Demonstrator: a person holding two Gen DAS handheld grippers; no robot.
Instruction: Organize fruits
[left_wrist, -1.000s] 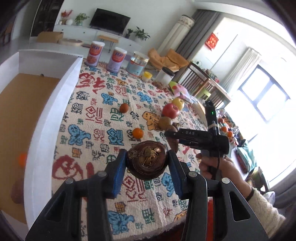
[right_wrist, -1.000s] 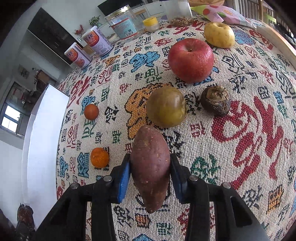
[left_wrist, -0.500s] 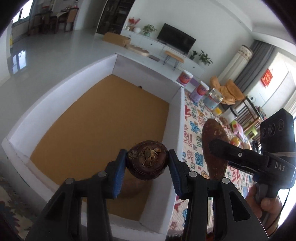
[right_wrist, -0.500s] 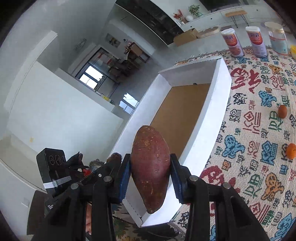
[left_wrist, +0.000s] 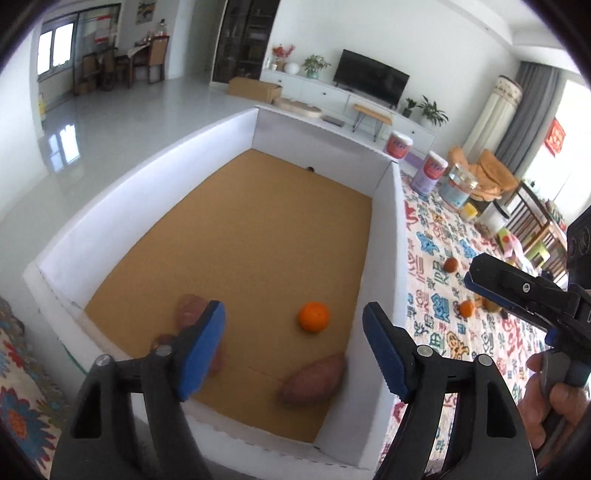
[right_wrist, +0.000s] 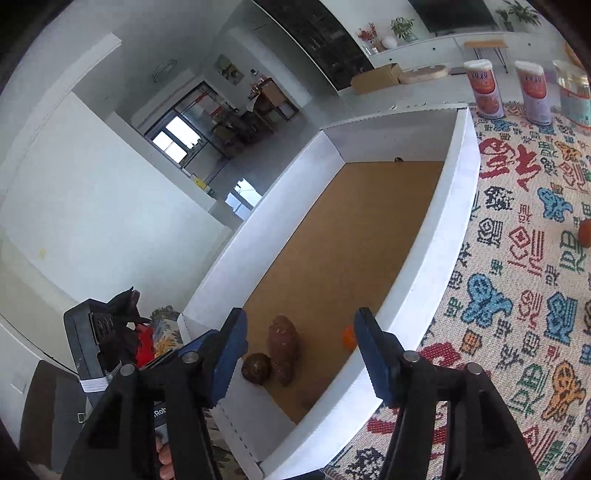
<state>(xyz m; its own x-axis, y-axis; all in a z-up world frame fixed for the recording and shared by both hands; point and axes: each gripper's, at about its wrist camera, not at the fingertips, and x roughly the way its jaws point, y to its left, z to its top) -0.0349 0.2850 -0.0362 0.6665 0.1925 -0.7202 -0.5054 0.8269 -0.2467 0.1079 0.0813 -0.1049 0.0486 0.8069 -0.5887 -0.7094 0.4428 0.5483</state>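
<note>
White box (left_wrist: 384, 206), orange (left_wrist: 313, 316), two sweet potatoes (left_wrist: 312, 378)

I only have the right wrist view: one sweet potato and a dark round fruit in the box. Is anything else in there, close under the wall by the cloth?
Observer: Yes. The left wrist view shows a second sweet potato lying against that box wall, near the corner.
Operator: My finger covers most of the orange. Is it inside?
Observer: Yes, the orange sits on the box floor, apart from that sweet potato.
Operator: Any fruit left close outside the wall?
Observer: A small orange fruit lies on the cloth.
</note>
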